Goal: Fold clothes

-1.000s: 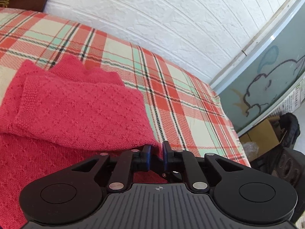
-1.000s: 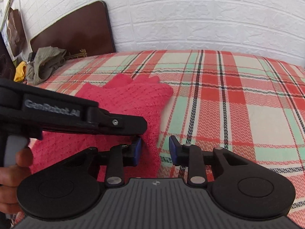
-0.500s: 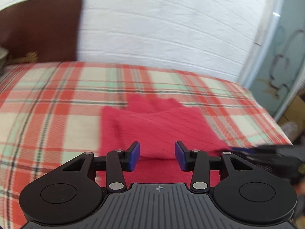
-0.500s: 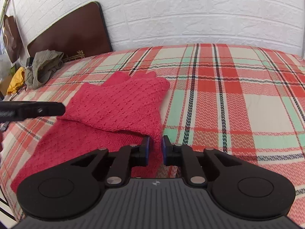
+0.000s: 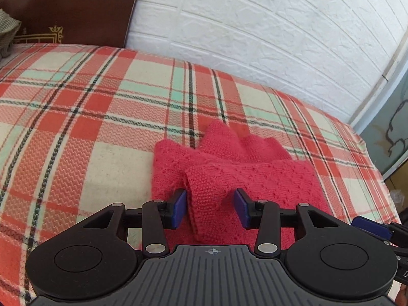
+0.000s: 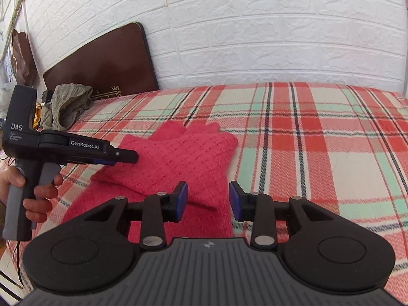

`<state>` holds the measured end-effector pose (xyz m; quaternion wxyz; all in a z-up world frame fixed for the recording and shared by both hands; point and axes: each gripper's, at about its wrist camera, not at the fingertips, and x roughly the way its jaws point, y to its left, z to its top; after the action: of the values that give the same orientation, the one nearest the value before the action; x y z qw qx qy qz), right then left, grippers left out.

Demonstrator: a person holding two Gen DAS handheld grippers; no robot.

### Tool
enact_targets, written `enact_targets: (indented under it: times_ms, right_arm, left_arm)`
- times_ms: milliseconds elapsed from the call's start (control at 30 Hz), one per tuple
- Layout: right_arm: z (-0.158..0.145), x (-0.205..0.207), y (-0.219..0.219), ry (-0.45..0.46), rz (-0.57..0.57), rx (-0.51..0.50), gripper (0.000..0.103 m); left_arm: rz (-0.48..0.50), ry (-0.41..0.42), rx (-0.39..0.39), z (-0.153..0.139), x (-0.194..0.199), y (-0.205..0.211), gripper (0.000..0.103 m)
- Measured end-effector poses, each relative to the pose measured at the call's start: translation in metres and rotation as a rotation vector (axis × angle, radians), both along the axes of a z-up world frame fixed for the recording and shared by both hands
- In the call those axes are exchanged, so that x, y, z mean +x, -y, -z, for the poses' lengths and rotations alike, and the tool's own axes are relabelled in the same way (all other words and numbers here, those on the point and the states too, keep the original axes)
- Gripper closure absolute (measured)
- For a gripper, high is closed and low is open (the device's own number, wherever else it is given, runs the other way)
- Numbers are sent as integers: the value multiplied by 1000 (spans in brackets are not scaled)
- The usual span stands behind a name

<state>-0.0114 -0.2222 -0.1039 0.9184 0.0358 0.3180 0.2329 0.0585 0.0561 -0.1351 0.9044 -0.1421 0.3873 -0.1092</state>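
Plaid bedspread, brown headboard, brick wall

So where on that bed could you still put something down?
Bare blanket lies right of the red sweater, up to the white wall. The far left corner is crowded with crumpled clothes by the brown board.

Red knit sweater, red-green plaid bedspread, white brick wall

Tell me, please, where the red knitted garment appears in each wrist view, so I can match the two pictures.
Left wrist: red knitted garment lies centre to lower right, reaching between the open fingers.
Right wrist: it lies centre-left, ahead of the open fingers.
Shared landmark: brown headboard against the white brick wall.
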Motion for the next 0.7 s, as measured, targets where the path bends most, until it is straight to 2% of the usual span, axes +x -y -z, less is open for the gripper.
enact_targets:
  times_ms: [67,100,133,233,333,467,533,567,700]
  right_arm:
    - [1,8,-3,-7,9,7,63]
    - [1,13,-4,-12,13,12,63]
    - [3,18,-4,-23,22,24,63]
    - [9,36,-2,-72,52,69,63]
    - [16,52,1,-116,76,109,63]
    - [28,68,6,-188,93,172,57]
    - [33,72,8,-220,89,199,87]
    - [31,70,9,-210,97,200,89]
    - [32,67,10,-201,119,188,88]
  left_arm:
    - [-7,1,-5,0,1,0,49]
    - [-11,2,-4,0,2,1,58]
    - [-15,2,-4,-1,2,1,73]
    - [-30,3,-7,-1,3,-2,90]
    - [-31,13,-5,-2,3,-5,94]
    - [-28,17,15,-1,7,-4,94]
    - [-25,18,14,1,9,-3,94]
    - [-21,20,11,1,9,-3,94]
    - [21,39,76,6,11,7,94]
